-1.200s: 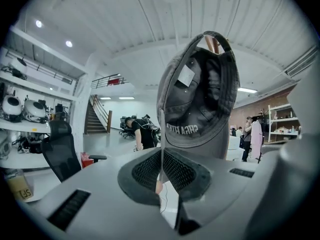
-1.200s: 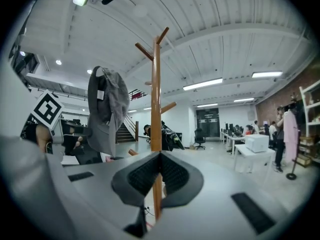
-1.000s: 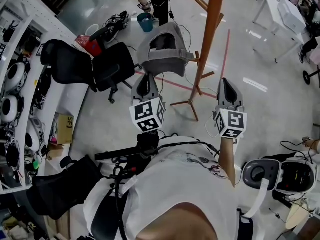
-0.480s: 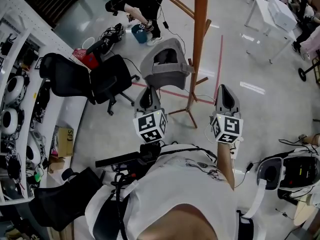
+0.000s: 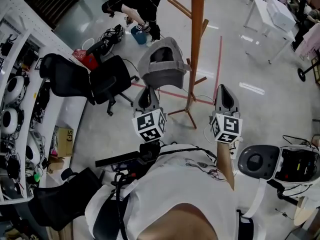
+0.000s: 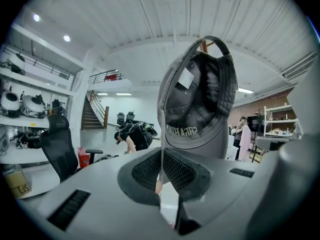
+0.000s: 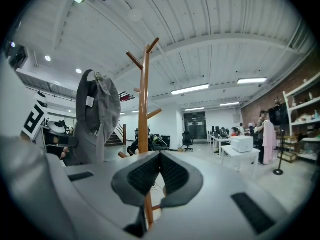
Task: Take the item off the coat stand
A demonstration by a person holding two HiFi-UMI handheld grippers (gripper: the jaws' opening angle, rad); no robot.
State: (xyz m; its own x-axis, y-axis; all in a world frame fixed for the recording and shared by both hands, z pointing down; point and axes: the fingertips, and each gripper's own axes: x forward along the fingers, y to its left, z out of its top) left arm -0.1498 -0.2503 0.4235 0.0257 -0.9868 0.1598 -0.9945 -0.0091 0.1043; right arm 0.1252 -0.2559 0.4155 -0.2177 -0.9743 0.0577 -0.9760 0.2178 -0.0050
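A grey cap (image 5: pixel 162 61) hangs upside-open from my left gripper (image 5: pixel 146 88), which is shut on the cap's thin edge. In the left gripper view the cap (image 6: pixel 200 99) rises straight out of the left gripper (image 6: pixel 161 171), its inside and label facing me. The wooden coat stand (image 5: pixel 196 39) stands just right of the cap. In the right gripper view a gap shows between the cap (image 7: pixel 97 114) and the coat stand (image 7: pixel 144 109). My right gripper (image 5: pixel 223 89) is shut and empty, and the right gripper (image 7: pixel 160 156) points at the pole.
A black office chair (image 5: pixel 107 76) and a red bin (image 5: pixel 89 46) stand to the left. A person (image 5: pixel 137 4) bends down at the back. Shelves (image 5: pixel 15 84) run along the left. White tables (image 5: pixel 275 11) stand far right, a white-and-black machine (image 5: pixel 280 164) near right.
The head view has shifted, so the stand looks more upright and the person at the back has come into view. The cap stays in the left gripper, a little nearer me.
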